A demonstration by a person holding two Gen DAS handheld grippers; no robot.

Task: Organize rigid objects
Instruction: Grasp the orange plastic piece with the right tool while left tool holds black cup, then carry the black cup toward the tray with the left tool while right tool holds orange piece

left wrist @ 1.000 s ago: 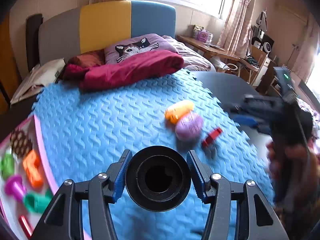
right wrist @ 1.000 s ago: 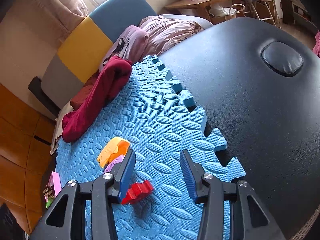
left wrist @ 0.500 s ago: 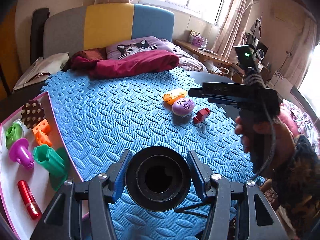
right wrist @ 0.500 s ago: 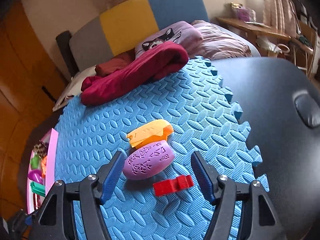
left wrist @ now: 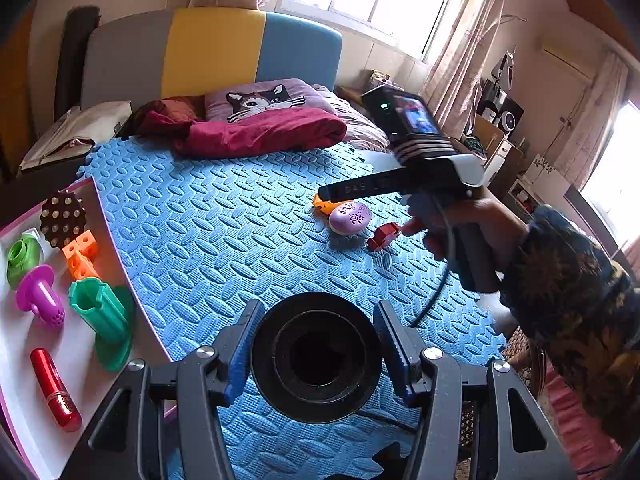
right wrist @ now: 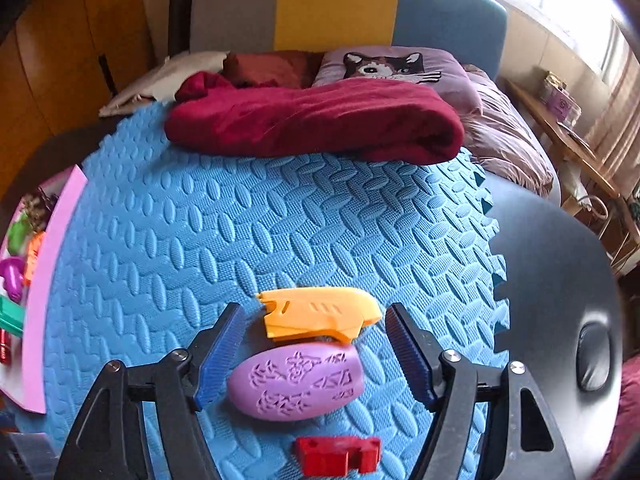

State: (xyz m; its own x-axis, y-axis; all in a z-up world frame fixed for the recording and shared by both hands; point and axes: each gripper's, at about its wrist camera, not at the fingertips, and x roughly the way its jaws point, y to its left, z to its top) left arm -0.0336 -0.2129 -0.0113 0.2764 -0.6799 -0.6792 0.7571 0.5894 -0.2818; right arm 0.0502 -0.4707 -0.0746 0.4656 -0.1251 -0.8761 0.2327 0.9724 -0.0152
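My left gripper (left wrist: 316,348) is shut on a black round cylinder (left wrist: 316,354) and holds it above the blue foam mat (left wrist: 224,240), near the pink-rimmed white tray (left wrist: 80,344). My right gripper (right wrist: 316,344) is open, its fingers on either side of a purple egg-shaped piece (right wrist: 298,382) and an orange shark-shaped piece (right wrist: 316,314) lying on the mat (right wrist: 240,220). A red block (right wrist: 338,456) lies just below the purple piece. In the left wrist view the purple piece (left wrist: 350,218), orange piece (left wrist: 326,206) and red block (left wrist: 384,236) lie under the right gripper's body (left wrist: 400,184).
The tray holds a green fluted cylinder (left wrist: 102,320), a magenta peg (left wrist: 40,294), orange cubes (left wrist: 80,256), a green ring (left wrist: 22,256), a brown studded disc (left wrist: 62,216) and a red tube (left wrist: 54,388). A dark red blanket (right wrist: 316,120) lies at the mat's far edge. A black padded surface (right wrist: 560,300) lies right.
My right gripper has swung left and lowered over the purple and orange pieces, which now sit between its open fingers. My left gripper, still holding the cylinder, has drawn back toward the tray side.
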